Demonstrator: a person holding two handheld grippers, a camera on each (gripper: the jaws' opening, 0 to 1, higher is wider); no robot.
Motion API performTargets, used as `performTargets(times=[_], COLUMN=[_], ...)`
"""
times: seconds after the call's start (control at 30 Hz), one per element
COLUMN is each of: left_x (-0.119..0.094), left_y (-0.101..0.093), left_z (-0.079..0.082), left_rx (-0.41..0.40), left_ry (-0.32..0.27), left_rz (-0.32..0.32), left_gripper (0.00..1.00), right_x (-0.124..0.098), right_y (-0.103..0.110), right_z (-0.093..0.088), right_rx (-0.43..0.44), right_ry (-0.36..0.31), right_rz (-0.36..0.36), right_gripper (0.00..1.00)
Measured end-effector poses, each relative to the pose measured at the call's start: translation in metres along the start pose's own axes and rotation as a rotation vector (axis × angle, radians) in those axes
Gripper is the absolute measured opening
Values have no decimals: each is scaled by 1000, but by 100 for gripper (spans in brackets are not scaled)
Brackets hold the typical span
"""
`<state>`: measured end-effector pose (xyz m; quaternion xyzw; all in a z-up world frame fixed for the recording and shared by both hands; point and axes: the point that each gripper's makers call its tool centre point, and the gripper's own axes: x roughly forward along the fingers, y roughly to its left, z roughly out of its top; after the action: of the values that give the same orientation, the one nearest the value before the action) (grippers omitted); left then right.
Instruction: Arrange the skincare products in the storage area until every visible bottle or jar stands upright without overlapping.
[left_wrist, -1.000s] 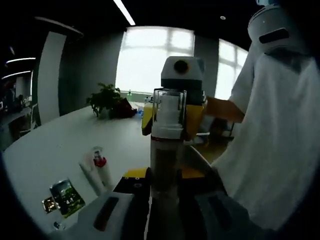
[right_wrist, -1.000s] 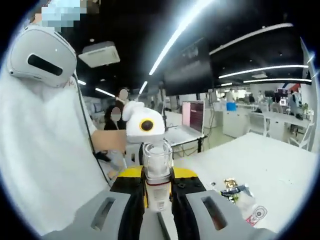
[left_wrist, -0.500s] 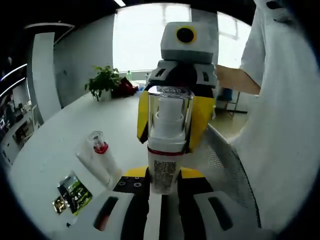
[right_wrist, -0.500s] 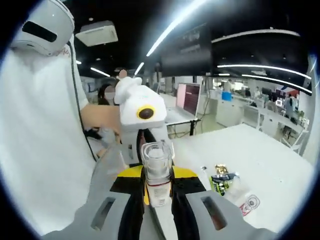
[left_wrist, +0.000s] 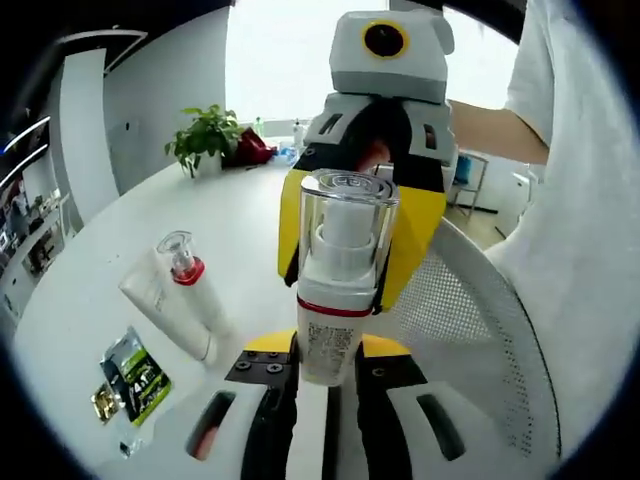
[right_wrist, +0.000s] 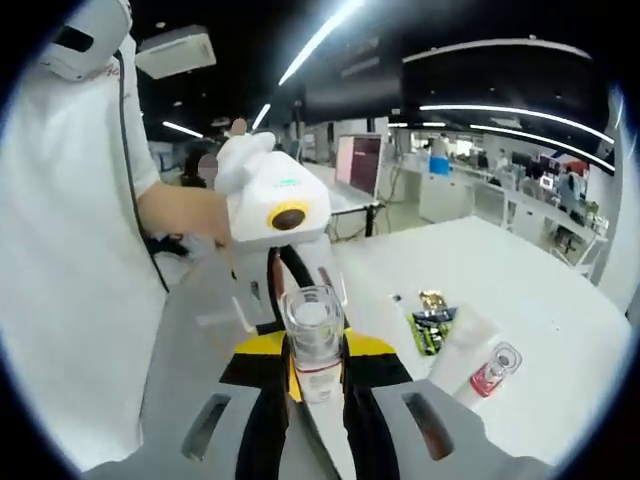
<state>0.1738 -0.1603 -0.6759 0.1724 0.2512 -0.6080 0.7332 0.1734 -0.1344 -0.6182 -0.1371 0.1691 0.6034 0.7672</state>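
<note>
Here the spray bottle (left_wrist: 335, 290), clear-capped with a white body and red band, sits pinched between both grippers; the left gripper (left_wrist: 312, 375) clamps its lower body at 6 o'clock in the left gripper view, while the right gripper (left_wrist: 350, 240), yellow-jawed, grips it from the far side; in the right gripper view the right gripper (right_wrist: 315, 375) closes on the bottle (right_wrist: 314, 340) likewise. A white tube (left_wrist: 172, 298) lies on the white table (left_wrist: 90, 300) at 9 o'clock; a green sachet (left_wrist: 128, 378) lies at 8 o'clock, near it.
</note>
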Motion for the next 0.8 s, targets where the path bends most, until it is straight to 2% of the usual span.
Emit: performTargets(times=[0.33, 0.7, 0.8], left_x=[29, 61, 68], left_y=[12, 26, 36], left_z=[-18, -40, -52], left_rx=[-27, -42, -52], left_ry=[36, 87, 92], left_rz=[-14, 0, 12], left_gripper=[18, 18, 18], right_x=[7, 17, 22], right_y=[-15, -31, -36], right_z=[-29, -65, -74], right_rx=[14, 18, 17], right_ry=[79, 141, 159], right_rz=[-16, -24, -30], right_gripper=[19, 19, 19])
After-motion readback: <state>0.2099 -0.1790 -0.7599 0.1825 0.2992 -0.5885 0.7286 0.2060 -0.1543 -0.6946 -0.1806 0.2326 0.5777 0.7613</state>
